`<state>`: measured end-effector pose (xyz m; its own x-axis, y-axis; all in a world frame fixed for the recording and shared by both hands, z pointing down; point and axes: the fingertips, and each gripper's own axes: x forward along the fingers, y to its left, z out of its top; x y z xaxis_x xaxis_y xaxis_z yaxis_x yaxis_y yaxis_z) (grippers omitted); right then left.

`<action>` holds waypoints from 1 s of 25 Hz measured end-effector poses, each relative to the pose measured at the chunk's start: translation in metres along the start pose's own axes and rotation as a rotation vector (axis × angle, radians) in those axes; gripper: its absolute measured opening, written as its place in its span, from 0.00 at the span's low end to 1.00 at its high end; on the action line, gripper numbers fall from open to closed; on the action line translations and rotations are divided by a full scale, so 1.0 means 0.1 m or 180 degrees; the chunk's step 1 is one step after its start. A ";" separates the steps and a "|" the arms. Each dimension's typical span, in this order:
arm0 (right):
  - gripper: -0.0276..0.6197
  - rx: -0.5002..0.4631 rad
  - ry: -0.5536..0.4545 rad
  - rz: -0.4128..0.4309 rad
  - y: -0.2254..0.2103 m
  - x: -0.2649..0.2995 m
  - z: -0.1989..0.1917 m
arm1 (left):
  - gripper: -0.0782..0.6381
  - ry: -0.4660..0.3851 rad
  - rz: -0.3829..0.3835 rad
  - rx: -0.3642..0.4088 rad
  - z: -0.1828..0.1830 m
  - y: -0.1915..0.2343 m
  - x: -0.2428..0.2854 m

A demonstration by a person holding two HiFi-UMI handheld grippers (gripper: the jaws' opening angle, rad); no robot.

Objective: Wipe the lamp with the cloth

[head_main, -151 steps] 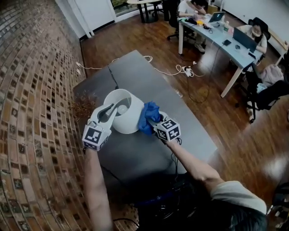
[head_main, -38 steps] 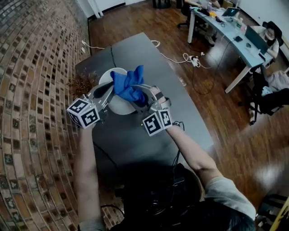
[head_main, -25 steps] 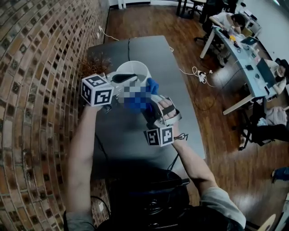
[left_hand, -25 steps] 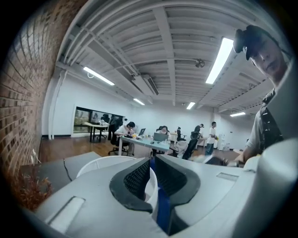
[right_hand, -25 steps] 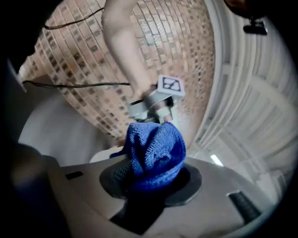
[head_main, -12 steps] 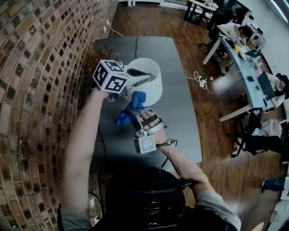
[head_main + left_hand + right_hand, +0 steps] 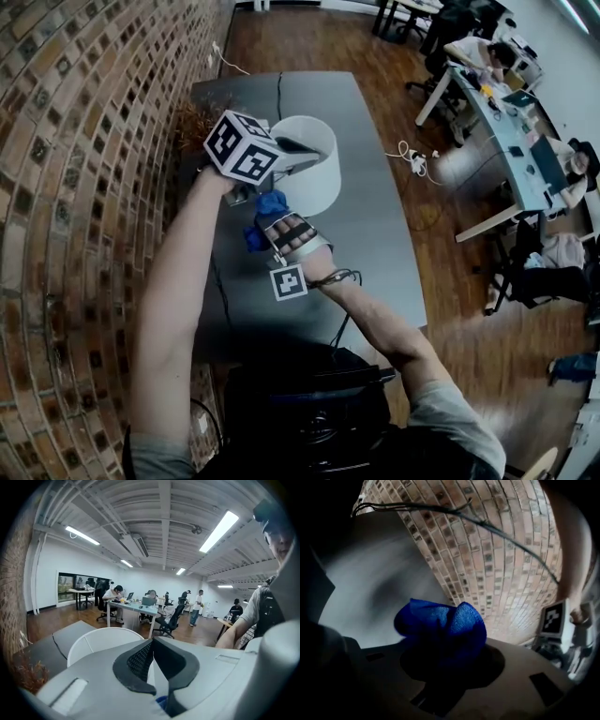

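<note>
A white lamp shade (image 7: 314, 183) stands on the dark grey table (image 7: 375, 244). My left gripper (image 7: 302, 146) is shut, its tips over the shade's near top rim; I cannot tell whether they pinch the rim. The left gripper view shows the shut left gripper (image 7: 152, 641) with the lamp shade (image 7: 93, 644) just beyond and below it. Low beside the shade's left wall, my right gripper (image 7: 267, 222) is shut on a bunched blue cloth (image 7: 271, 202). In the right gripper view the cloth (image 7: 440, 625) bulges out of the right gripper (image 7: 445, 656).
A brick wall (image 7: 84, 187) runs close along the table's left side. A dry brown plant (image 7: 195, 117) lies by the shade, and a black cable (image 7: 279, 89) crosses the far table. Desks with seated people (image 7: 506, 94) stand on the wooden floor at the right.
My right gripper has come down with the cloth from the shade's top rim to low at its left side, rolling as it went. My left gripper has stayed at the rim.
</note>
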<state>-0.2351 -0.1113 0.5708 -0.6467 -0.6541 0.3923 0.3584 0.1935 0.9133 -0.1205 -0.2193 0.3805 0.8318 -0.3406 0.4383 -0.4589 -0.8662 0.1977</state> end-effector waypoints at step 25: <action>0.25 0.7296 -0.0693 0.0789 1.10 -0.45 -1.20 | 0.19 0.0474 0.0733 0.1271 -0.14 -0.05 0.09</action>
<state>-0.0859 -0.1488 0.6405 -0.8187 -0.4662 0.3353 -0.5643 0.5452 -0.6200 -0.1150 -0.2133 0.3960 0.6556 -0.5091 0.5577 -0.4459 -0.8570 -0.2582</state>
